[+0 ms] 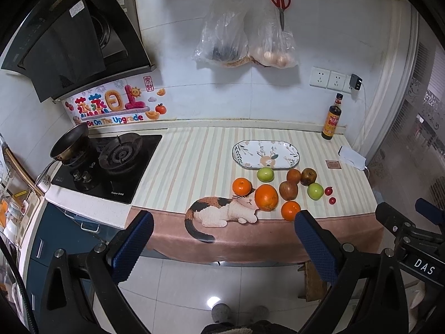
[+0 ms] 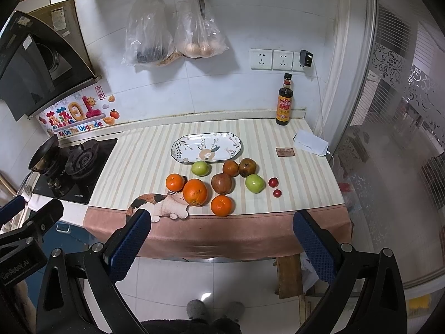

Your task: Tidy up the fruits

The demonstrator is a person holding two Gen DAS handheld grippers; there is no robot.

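An oval patterned plate (image 1: 289,150) (image 2: 180,144) lies bare on the striped counter cloth. In front of it sit loose fruits: a big orange (image 1: 266,197) (image 2: 195,192), two small oranges (image 1: 242,186) (image 1: 290,210), two green apples (image 1: 265,174) (image 1: 315,191), reddish-brown fruits (image 1: 288,190) (image 1: 308,176) and two small red fruits (image 1: 328,190) (image 2: 277,193). My left gripper (image 1: 222,239) and right gripper (image 2: 222,236) both hang open and empty in front of the counter edge, short of the fruit.
A gas hob (image 1: 122,156) with a frying pan (image 1: 69,144) stands left of the cloth. A dark sauce bottle (image 1: 332,119), a white folded mask (image 1: 351,157) and a small card (image 1: 333,164) sit at the back right. Bags and scissors (image 1: 279,0) hang on the wall.
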